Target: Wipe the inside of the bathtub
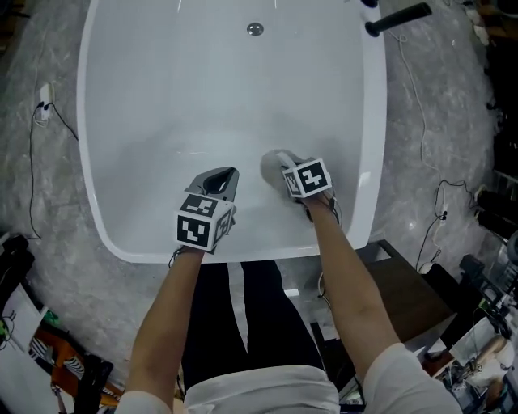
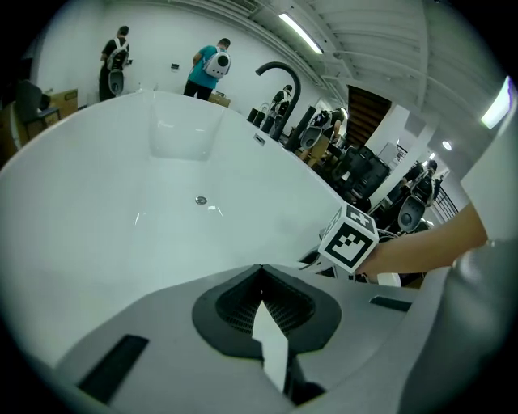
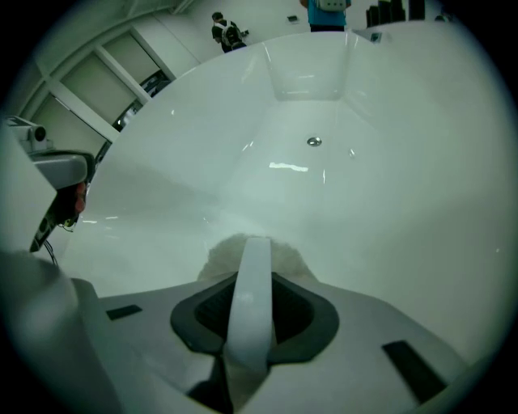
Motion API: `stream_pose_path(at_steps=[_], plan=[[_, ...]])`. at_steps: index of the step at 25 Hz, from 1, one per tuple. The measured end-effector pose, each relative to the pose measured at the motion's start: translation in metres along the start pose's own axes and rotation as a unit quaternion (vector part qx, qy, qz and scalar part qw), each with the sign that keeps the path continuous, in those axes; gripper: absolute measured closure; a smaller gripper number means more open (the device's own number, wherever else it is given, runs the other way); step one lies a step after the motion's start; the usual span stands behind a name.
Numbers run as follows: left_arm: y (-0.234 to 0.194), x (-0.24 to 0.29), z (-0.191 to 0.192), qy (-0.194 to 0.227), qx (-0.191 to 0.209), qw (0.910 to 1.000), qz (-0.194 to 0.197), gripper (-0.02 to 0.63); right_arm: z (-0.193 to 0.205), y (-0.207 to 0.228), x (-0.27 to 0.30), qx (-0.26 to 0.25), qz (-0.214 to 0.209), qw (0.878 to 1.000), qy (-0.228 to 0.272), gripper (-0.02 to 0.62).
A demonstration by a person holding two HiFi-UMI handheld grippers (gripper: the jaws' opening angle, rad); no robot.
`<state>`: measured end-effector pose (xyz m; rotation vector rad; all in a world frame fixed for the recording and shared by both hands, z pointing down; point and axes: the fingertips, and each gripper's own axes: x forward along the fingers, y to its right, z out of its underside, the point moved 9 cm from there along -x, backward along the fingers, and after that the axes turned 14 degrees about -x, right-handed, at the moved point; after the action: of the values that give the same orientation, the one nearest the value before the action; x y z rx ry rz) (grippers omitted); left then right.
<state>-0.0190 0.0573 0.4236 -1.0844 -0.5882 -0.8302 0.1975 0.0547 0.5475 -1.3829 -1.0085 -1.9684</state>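
We note both forearms reaching over the near rim of the bathtub (image 1: 374,121), which puts the two tools low inside the basin at its near end.

The left gripper (image 1: 220,179) hangs just above the sloped near wall. Its jaws are drawn together at the tips, and only a thin pale sliver shows in the seam behind them. We see nothing held there. We judge it is parked clear of the work, just beside the other tool.

The right gripper (image 1: 285,166) pinches the white handle (image 3: 249,299) of a wiping pad (image 1: 271,164). The jaws clamp the handle from both sides, so the fluffy pad sticks out past the tips. In the right gripper view the pad (image 3: 287,257) lies against the white tub surface. We take that contact to be the reason for the downward tilt of the tool: it puts pressure on the enamel.

Farther along, the tub floor is bare and glossy up to the drain (image 1: 255,29). That stretch appears not yet reached. Beyond the far right corner stands a dark faucet (image 1: 396,19), well apart from both tools.
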Motion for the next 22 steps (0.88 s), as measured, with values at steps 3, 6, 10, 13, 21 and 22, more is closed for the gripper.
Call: stream_pose_path(at_steps=[3, 6, 10, 13, 21, 22], plan=[[0.015, -0.018, -0.003, 0.006, -0.006, 0.9999, -0.007, 0.597, -0.010, -0.016, -0.031, 0.002, 0.000, 0.999, 0.032, 0.503], [0.028, -0.038, -0.003, 0.009, -0.012, 0.9998, -0.013, 0.597, -0.019, -0.036, -0.060, -0.002, 0.002, 0.998, 0.057, 0.503], [0.056, -0.067, 0.003, 0.016, -0.017, 0.9996, -0.015, 0.597, -0.017, -0.063, -0.103, 0.001, 0.004, 0.995, 0.096, 0.503], [0.068, -0.092, 0.003, 0.025, -0.019, 0.9994, -0.013, 0.597, -0.020, -0.082, -0.127, 0.002, -0.001, 0.992, 0.128, 0.503], [0.080, -0.180, -0.005, 0.055, -0.004, 0.9985, 0.002, 0.597, -0.030, -0.152, -0.224, -0.002, 0.016, 0.977, 0.211, 0.503], [0.079, -0.191, -0.006, 0.061, 0.000, 0.9981, 0.005, 0.597, -0.033, -0.161, -0.234, -0.002, 0.017, 0.974, 0.224, 0.503]])
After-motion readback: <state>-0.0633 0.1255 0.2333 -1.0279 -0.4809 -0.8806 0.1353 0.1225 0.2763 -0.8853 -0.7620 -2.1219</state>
